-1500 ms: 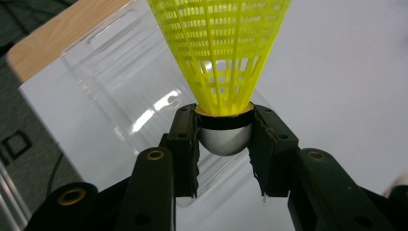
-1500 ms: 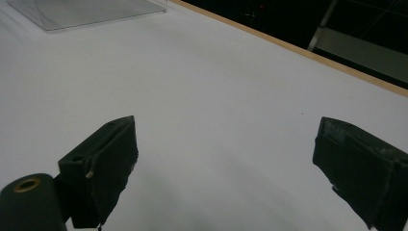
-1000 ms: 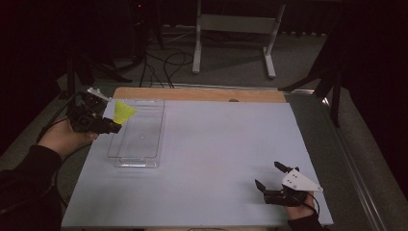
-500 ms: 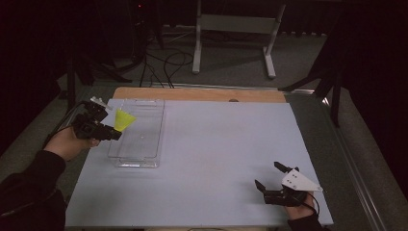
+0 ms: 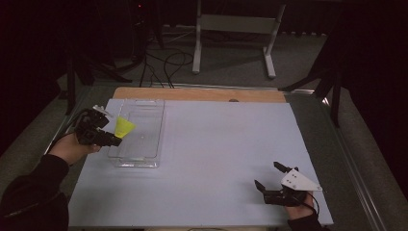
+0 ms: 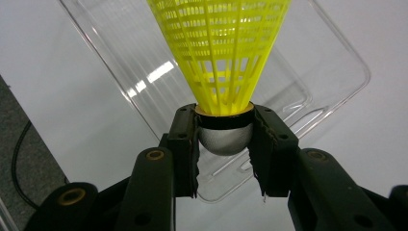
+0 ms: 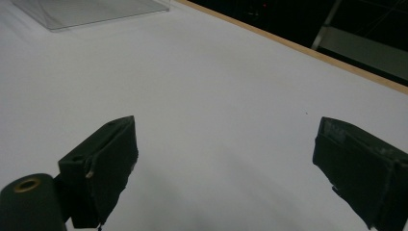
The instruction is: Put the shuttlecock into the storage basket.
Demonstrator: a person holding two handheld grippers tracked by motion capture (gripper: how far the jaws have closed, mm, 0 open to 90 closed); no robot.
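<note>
Shuttlecock (image 6: 219, 57), tray (image 6: 337, 72): unlabelled.

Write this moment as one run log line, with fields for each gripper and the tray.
left gripper: shut on shuttlecock, above tray | right gripper: open, holding nothing, near the table's front edge | tray: clear, nothing inside

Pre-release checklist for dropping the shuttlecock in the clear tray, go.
1. Left claw clamped on the shuttlecock at its cork base: ok.
2. Shuttlecock over the clear tray: ok in the left gripper view; in the high view the skirt sits at the tray's left wall.
3. Tray interior free of other items: ok.
4. Skirt undamaged: ok, the mesh looks intact.
5. Right claw open, resting far from the tray: ok.
6. Height above the tray floor: cannot tell.
</note>
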